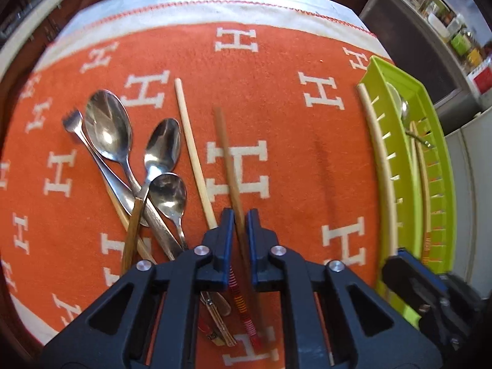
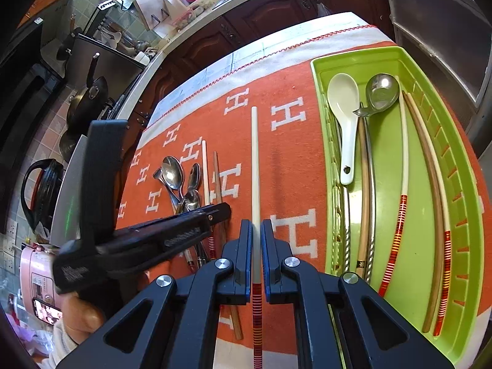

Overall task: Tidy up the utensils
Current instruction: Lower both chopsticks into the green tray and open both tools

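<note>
In the left wrist view the left claw (image 1: 239,215) sits at the bottom centre, clenched on a brown chopstick (image 1: 226,150) that runs up from between its blue pads (image 1: 227,233) toward the middle of the frame. A pale chopstick (image 1: 192,150) lies just to the left of it on the orange cloth (image 1: 276,92) with white H letters that covers the worktop. Further left is a loose heap of cutlery: a large spoon (image 1: 106,126), two smaller spoons (image 1: 162,149), a small fork (image 1: 73,121) and a wooden handle (image 1: 132,233), their handles crossing one another. At the right edge stands the green tray (image 1: 396,141), with the right claw showing as a dark shape at its lower end.

In the right wrist view the right claw (image 2: 255,230) is at the bottom centre, clenched on a white chopstick (image 2: 254,160) with red and orange bands near its lower end; the stick points straight up the frame over the cloth. The tray fills the right side and holds a white ceramic spoon (image 2: 346,123), a metal ladle-like spoon (image 2: 382,90) and several chopsticks (image 2: 404,160) lying lengthwise. The left claw reaches in from the left, over the cutlery heap.
</note>
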Motion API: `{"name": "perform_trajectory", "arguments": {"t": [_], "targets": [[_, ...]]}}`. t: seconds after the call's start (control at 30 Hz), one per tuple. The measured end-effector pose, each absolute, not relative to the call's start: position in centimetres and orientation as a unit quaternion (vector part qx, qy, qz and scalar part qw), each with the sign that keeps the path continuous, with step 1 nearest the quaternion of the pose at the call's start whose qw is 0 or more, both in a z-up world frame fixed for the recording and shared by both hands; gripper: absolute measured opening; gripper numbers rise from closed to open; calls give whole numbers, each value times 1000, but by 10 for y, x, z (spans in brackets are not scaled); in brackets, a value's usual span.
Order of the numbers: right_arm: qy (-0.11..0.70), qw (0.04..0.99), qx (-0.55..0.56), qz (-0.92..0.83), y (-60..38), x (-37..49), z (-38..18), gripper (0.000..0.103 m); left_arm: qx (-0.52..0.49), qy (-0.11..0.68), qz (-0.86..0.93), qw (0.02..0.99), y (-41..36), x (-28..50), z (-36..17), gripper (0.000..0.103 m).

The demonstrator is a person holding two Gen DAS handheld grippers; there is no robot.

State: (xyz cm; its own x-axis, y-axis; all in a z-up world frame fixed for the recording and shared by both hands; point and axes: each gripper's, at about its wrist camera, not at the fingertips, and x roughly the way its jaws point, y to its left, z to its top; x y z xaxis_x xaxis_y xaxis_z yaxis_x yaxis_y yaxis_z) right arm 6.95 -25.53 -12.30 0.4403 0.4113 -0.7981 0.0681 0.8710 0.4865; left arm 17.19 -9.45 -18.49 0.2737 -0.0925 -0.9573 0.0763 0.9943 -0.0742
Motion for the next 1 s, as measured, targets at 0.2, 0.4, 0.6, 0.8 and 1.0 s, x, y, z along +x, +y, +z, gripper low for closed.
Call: {"name": "perform_trajectory", "arguments": {"t": [0.2, 0.4, 0.6, 0.8, 1.0], "targets": [[506, 820, 244, 110, -273, 55, -109, 5, -26, 597, -61, 799, -100, 161, -176, 4], [483, 827, 267, 102, -313, 39, -86, 5, -68, 580, -127, 802, -111, 146, -124, 4], [462, 844, 264, 64, -362, 26, -66, 5, -100, 570, -192, 792, -140, 141, -83, 4], [466, 846, 257, 16, -402, 31, -70, 5, -101, 572, -219, 784, -194, 149, -78, 4], [492, 834, 248, -11, -430, 46, -97, 5, -79, 591, -215, 774, -235, 166, -109, 4]]}}
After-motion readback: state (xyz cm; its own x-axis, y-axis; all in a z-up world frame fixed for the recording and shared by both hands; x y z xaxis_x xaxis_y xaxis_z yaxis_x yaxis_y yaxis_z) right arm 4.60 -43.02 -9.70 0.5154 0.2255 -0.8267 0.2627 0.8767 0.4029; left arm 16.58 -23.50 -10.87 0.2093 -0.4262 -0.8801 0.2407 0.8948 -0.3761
